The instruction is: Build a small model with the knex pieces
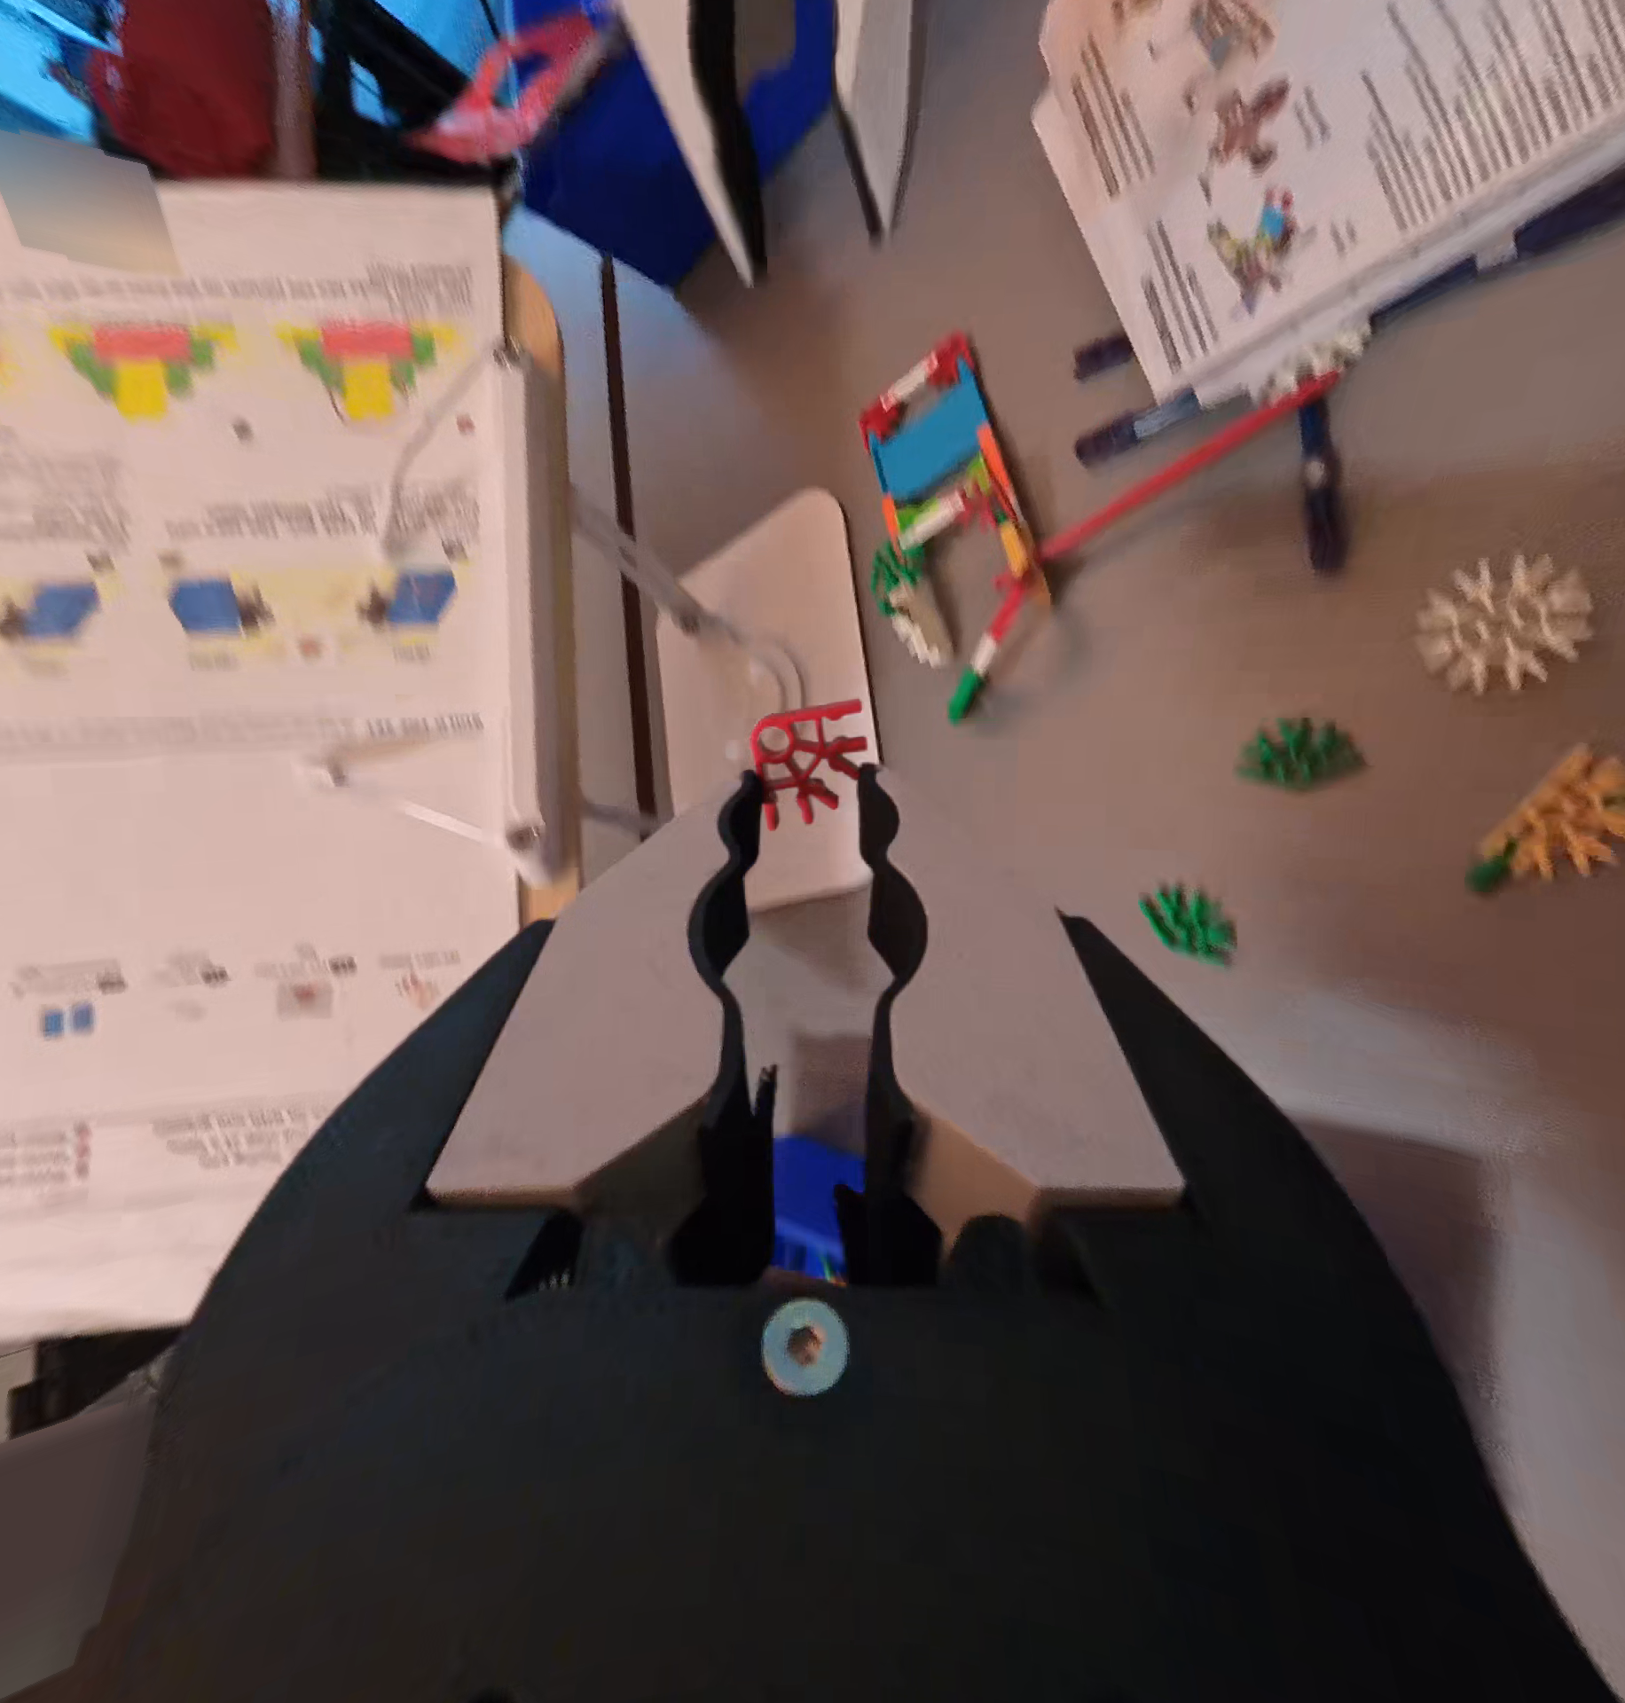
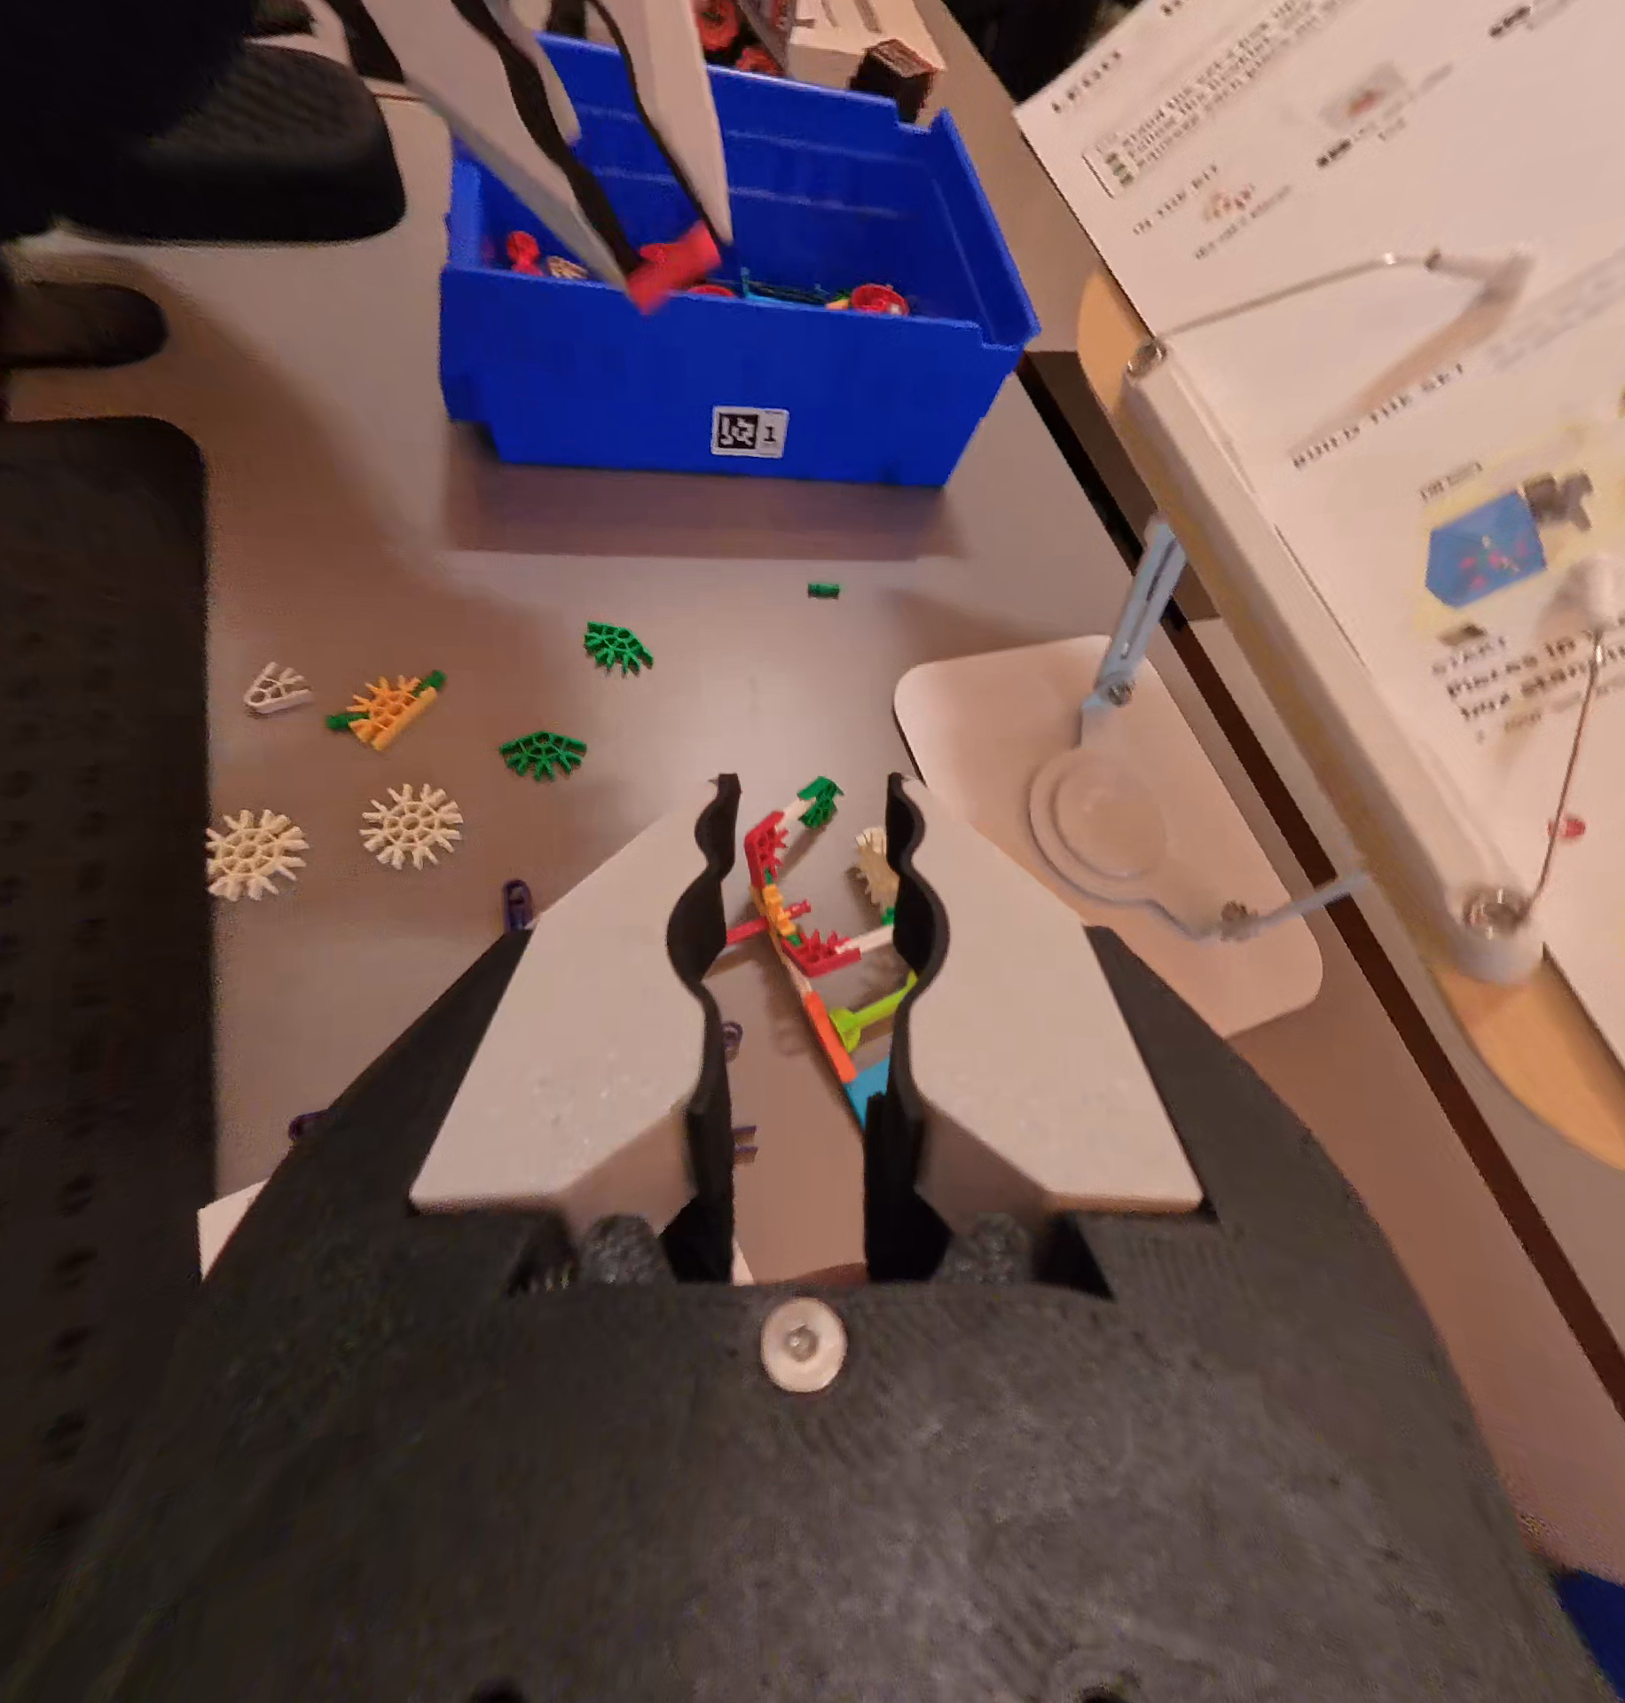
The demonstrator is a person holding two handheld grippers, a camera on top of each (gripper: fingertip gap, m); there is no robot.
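My left gripper (image 1: 807, 779) is shut on a red flat connector piece (image 1: 804, 751), pinched at the fingertips and held in the air. In the right wrist view the left gripper (image 2: 675, 249) shows with the red piece (image 2: 671, 263) over the blue bin (image 2: 744, 396). My right gripper (image 2: 811, 788) is open and holds nothing. It hovers over a small multicoloured rod-and-connector assembly (image 2: 804, 940) lying on the grey table, seen between its fingers. The assembly also shows in the left wrist view (image 1: 952, 488).
Loose white (image 2: 411, 825), green (image 2: 542, 754) and orange (image 2: 389, 705) connectors lie left of the assembly. An instruction sheet on a stand (image 2: 1343, 553) rises at the right, its white base (image 2: 1104, 829) beside the assembly. A black mat (image 2: 72, 829) covers the left. The gap from one gripper's tips to the other's is roughly 15 cm.
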